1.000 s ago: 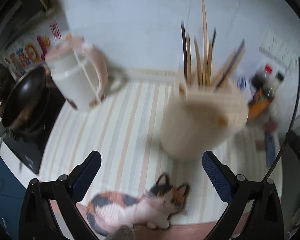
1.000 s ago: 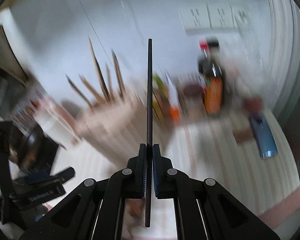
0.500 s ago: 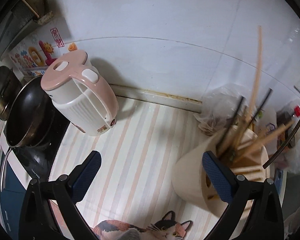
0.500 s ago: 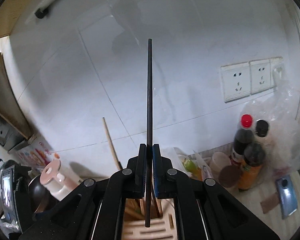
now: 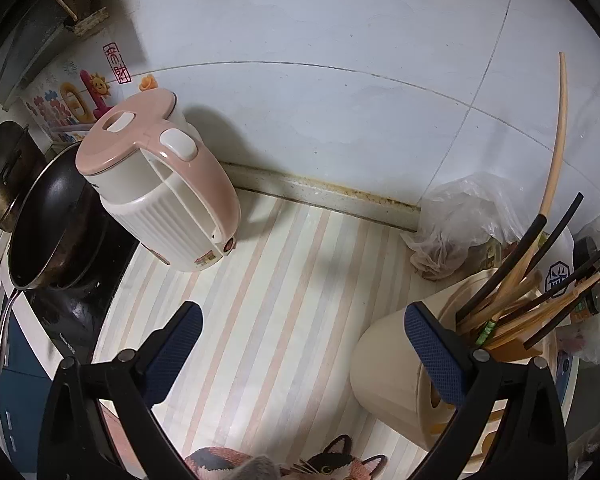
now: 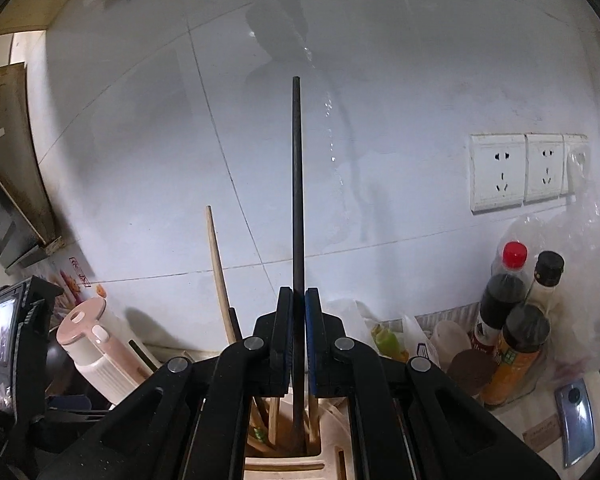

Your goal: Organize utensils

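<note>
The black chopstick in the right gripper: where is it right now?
In the right wrist view the black chopstick stands upright at centre, clamped in the right gripper, its lower end down among the wooden chopsticks in the beige utensil holder.

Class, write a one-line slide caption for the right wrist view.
Right gripper holds a black chopstick upright over the holder.

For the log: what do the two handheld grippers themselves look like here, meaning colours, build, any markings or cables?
Both share one design. The left gripper has matte black angular linkage arms with round silver pivot pins, and its fingers end in dark blue pads with a fine diamond texture. The right gripper shows the same black arms, silver pins and blue pads. No cables, logos, hands or sleeves are visible.
</note>
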`<action>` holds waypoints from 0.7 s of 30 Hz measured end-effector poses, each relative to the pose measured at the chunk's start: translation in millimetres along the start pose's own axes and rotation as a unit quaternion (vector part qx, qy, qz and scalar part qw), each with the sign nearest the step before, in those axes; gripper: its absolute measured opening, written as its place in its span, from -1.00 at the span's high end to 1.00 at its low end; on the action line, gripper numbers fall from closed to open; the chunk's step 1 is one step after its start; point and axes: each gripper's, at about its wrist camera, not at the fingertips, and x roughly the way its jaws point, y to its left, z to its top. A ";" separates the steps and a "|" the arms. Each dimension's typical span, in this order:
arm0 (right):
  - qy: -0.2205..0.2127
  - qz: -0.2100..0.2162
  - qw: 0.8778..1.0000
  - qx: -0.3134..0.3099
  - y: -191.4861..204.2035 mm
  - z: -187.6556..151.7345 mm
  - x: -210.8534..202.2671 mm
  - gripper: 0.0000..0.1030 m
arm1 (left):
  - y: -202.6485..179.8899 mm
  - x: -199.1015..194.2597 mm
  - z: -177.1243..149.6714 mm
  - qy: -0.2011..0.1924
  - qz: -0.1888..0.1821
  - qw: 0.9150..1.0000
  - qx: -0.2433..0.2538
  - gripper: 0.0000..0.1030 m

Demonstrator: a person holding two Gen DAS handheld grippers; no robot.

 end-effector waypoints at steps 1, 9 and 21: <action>-0.005 0.001 1.000 -0.003 0.1 -1.0 -1.4 0.88 | 0.1 -0.3 -0.2 -0.001 0.001 1.000 0.000 -1.00; 0.015 0.011 1.000 -0.020 -1.9 -9.6 -11.0 0.43 | 1.7 -10.9 -4.9 -0.014 0.005 1.000 0.001 -1.00; 0.069 -0.029 0.997 0.006 -20.1 -8.8 -47.6 -0.28 | 4.5 -45.8 -32.9 -0.074 0.023 0.997 0.015 -1.00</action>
